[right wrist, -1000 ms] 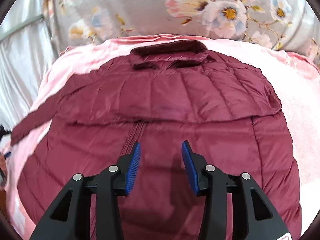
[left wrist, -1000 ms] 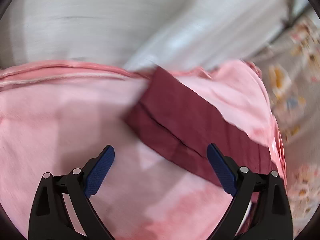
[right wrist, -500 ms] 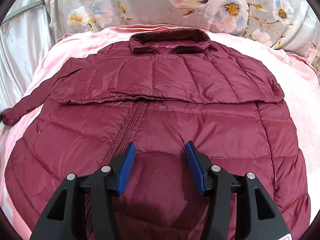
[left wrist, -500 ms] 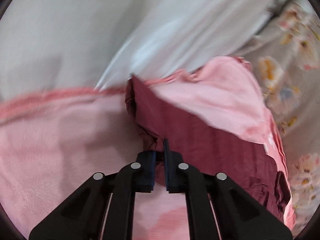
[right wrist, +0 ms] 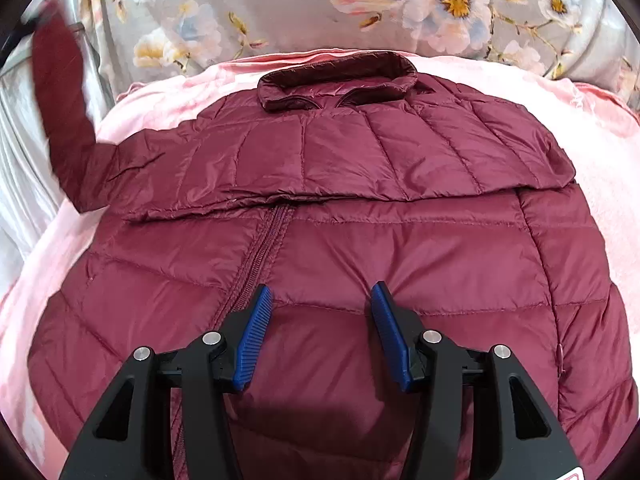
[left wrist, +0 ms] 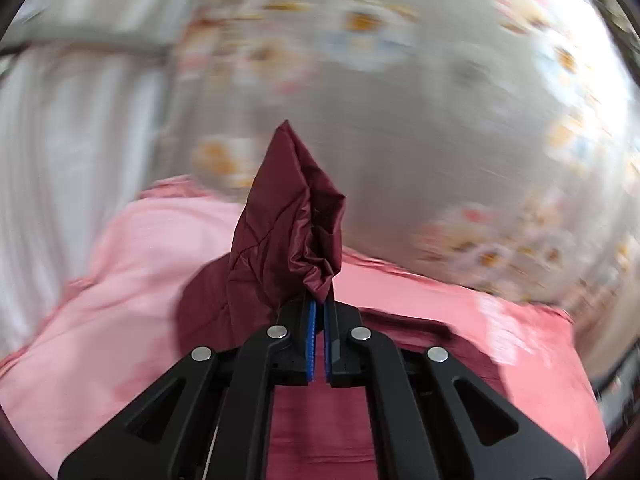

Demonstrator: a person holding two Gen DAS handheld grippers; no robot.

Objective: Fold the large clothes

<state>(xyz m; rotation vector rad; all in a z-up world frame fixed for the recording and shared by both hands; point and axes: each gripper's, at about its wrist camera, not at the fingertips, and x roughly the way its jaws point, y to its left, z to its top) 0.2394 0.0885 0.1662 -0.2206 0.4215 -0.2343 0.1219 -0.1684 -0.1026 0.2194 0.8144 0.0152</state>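
While the left gripper [left wrist: 319, 312] stayed clamped on the cuff of the maroon sleeve [left wrist: 286, 220], that sleeve [right wrist: 60, 96] rose off the pink blanket [right wrist: 160, 108] at the far left. The quilted maroon jacket [right wrist: 360, 216] lay flat, collar toward the floral sheet [right wrist: 280, 4]. Over its lower front, the right gripper [right wrist: 320, 332] hovered half-spread, gripping nothing.

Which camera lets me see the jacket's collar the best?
The right wrist view. There the collar lies in plain sight at the far end of the maroon jacket, sharp and uncovered. The left wrist view is blurred and shows no collar, only the sleeve pinched in the left gripper.
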